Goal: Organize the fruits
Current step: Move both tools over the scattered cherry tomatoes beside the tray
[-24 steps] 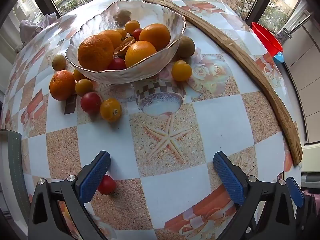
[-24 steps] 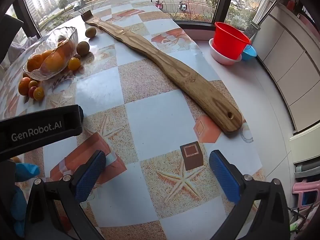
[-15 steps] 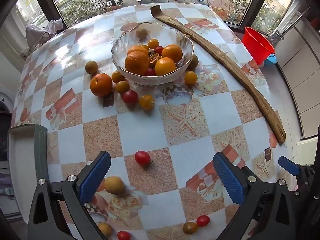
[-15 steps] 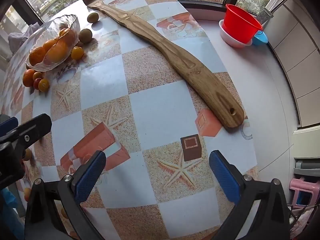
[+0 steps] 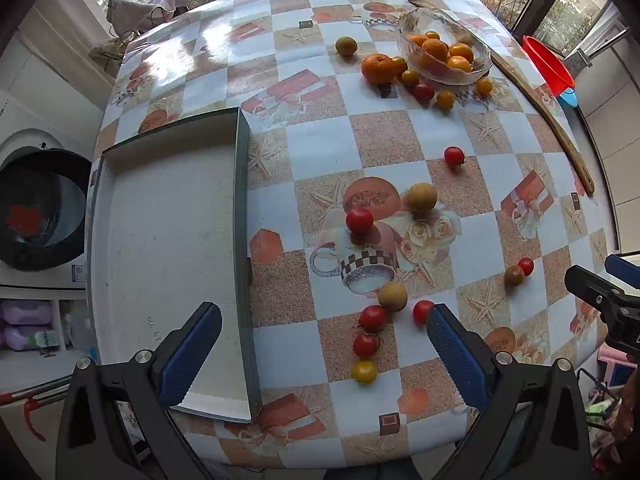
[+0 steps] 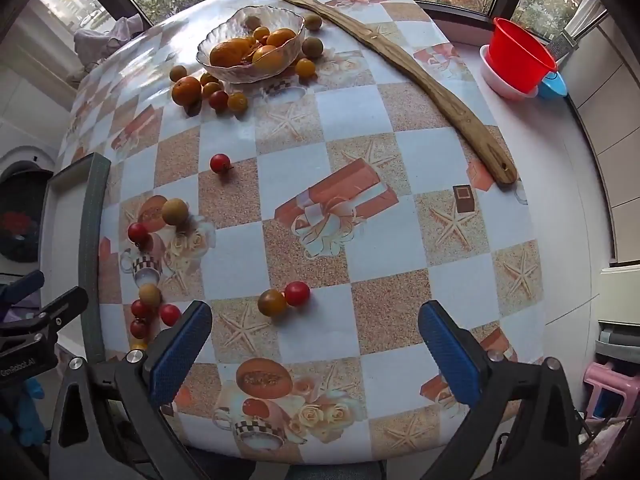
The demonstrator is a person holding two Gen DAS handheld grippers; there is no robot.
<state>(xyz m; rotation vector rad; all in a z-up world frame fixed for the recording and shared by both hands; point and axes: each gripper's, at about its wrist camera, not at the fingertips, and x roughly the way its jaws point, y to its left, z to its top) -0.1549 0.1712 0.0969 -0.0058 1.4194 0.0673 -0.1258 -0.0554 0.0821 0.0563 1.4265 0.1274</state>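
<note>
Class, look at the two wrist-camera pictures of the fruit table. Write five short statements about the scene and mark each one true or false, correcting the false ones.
1. The glass bowl holds oranges. True.
2. The tray is full of tomatoes. False: nothing lies in the part of it that shows; the fruit is on the table.
3. The left gripper holds a tomato. False: its jaws stand wide open with nothing between the pads.
4. A long wooden stick lies on the table beside the bowl. True.
5. The red bucket stands on the tablecloth among the fruit. False: it stands off the table, on the ledge by the window.
</note>
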